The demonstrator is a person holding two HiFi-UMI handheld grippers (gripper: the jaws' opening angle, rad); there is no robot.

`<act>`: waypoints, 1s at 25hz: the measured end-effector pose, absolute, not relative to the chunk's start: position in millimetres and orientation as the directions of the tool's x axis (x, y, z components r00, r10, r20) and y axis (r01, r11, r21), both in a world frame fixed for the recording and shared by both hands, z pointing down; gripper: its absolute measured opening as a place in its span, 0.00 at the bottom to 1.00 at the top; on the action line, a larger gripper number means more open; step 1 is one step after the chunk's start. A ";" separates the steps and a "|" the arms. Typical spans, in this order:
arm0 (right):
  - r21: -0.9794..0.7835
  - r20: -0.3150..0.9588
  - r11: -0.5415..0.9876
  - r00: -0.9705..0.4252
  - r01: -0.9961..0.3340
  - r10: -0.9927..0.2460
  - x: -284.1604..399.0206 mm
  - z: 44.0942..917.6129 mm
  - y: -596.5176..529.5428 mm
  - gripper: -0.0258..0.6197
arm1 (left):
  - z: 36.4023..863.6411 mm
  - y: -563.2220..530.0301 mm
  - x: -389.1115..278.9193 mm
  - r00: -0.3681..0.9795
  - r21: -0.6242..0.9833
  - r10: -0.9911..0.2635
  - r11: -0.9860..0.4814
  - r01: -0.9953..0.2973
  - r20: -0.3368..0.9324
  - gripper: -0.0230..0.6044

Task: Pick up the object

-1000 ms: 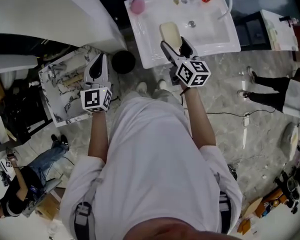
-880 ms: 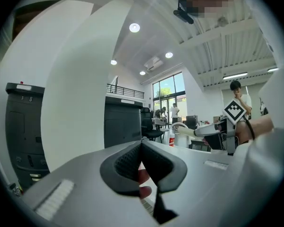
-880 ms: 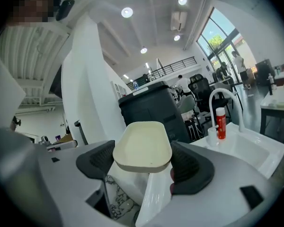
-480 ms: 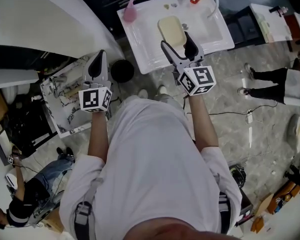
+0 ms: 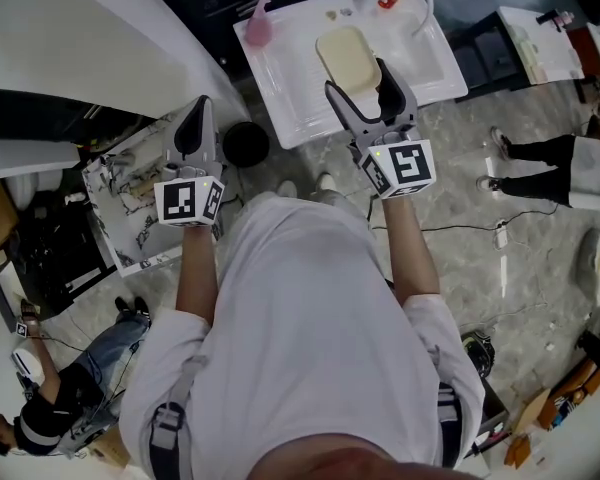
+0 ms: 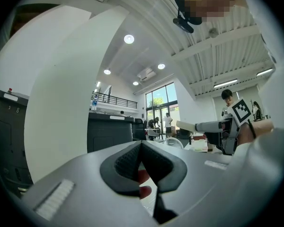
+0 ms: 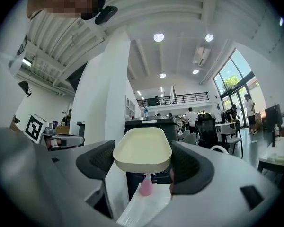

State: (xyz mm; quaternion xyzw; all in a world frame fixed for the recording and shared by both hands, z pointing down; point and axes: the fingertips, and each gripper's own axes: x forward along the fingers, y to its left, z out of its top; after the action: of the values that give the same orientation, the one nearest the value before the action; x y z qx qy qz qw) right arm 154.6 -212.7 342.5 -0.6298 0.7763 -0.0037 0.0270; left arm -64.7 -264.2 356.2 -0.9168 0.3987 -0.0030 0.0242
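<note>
The left gripper [image 6: 141, 148] has its jaws closed, the dark pads [image 6: 123, 162] meeting at their tips. Toward the right, the right gripper [image 6: 202, 126], with its marker cube [image 6: 241, 110], holds out a cream tray [image 6: 184, 125] seen edge-on. A white column [image 6: 61, 103] stands at left.

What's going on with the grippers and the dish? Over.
Right gripper shut on cream dish, held above white sink. Left gripper shut, empty. Nothing blocking.
</note>
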 end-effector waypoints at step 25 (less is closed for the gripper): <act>-0.003 -0.058 0.188 -0.188 -0.982 -0.981 172.4 341.0 -202.3 0.62 | 345.5 -240.1 -37.6 0.710 -0.059 -0.704 -0.708 -0.704 -0.019 0.04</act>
State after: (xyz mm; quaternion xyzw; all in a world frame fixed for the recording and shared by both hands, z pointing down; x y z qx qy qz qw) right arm 172.4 -202.3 341.0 -0.6369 0.7704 0.0173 0.0234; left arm -37.6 -240.1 345.5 -0.9241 0.3809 -0.0023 0.0311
